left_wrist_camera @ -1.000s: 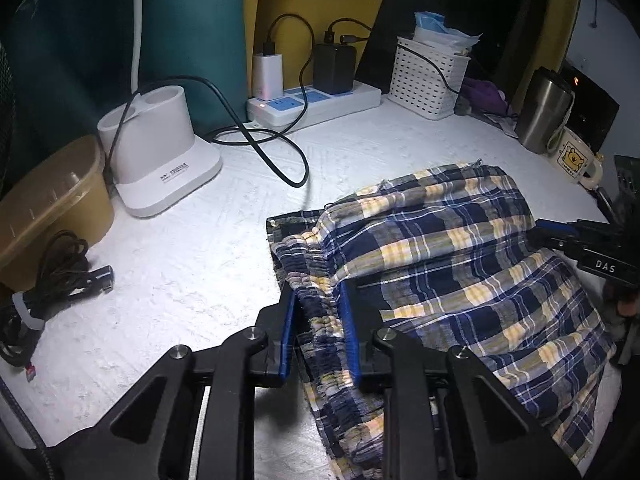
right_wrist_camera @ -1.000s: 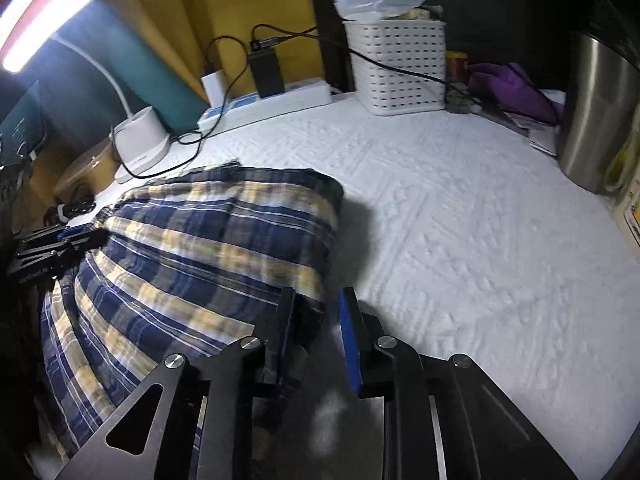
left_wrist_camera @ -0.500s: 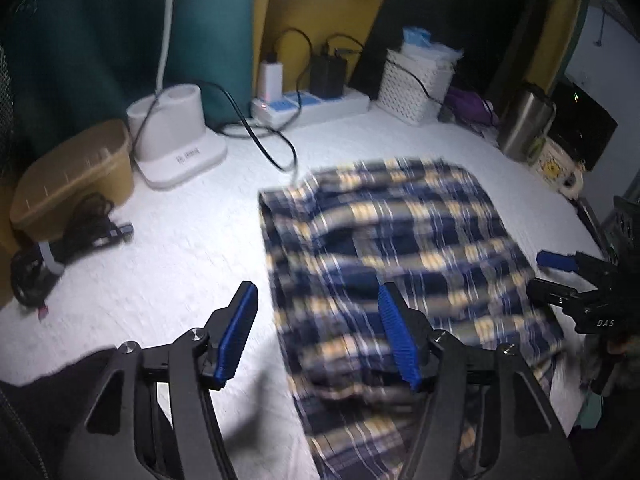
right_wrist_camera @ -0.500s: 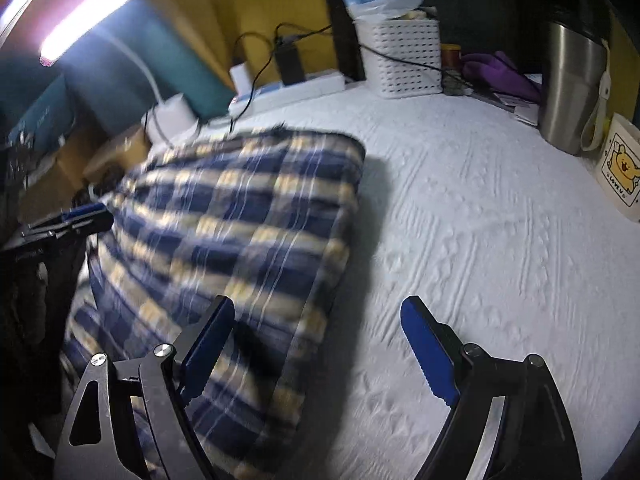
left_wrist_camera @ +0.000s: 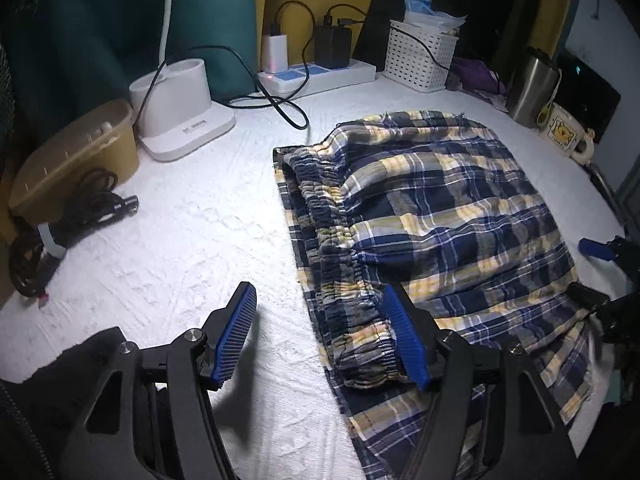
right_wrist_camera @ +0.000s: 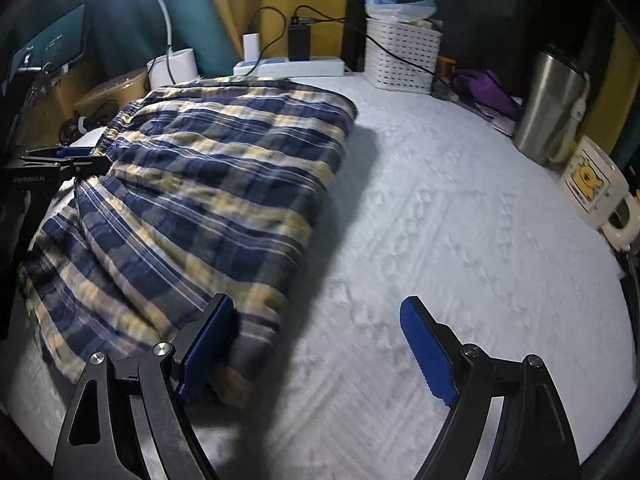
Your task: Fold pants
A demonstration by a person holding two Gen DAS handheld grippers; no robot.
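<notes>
The blue, yellow and white plaid pants [left_wrist_camera: 440, 208] lie folded on the white textured tabletop [left_wrist_camera: 180, 260], their gathered elastic waistband [left_wrist_camera: 332, 224] along the left edge. My left gripper [left_wrist_camera: 319, 294] hovers over the near end of that waistband. Its jaws are opening and the pads press on nothing. My right gripper [right_wrist_camera: 316, 302] stands open at the pants' [right_wrist_camera: 224, 168] right fold; its left finger is over the cloth and its right finger over bare table. Each gripper also shows in the other's view: the right gripper [left_wrist_camera: 584, 270] and the left gripper [right_wrist_camera: 60, 160].
Along the back stand a white lamp base [left_wrist_camera: 180, 112], a power strip [left_wrist_camera: 316, 76] with chargers and a trailing black cable, and a white basket [left_wrist_camera: 420, 56]. A steel tumbler [left_wrist_camera: 532, 88] and a mug [left_wrist_camera: 564, 136] sit at the right, a tan box [left_wrist_camera: 72, 156] and coiled cables [left_wrist_camera: 60, 232] at the left.
Both grippers were shut on the pants a second ago: the left on the waistband, the right on the folded edge. Both have let go, opened wide and drawn back. The pants lie flatter.
</notes>
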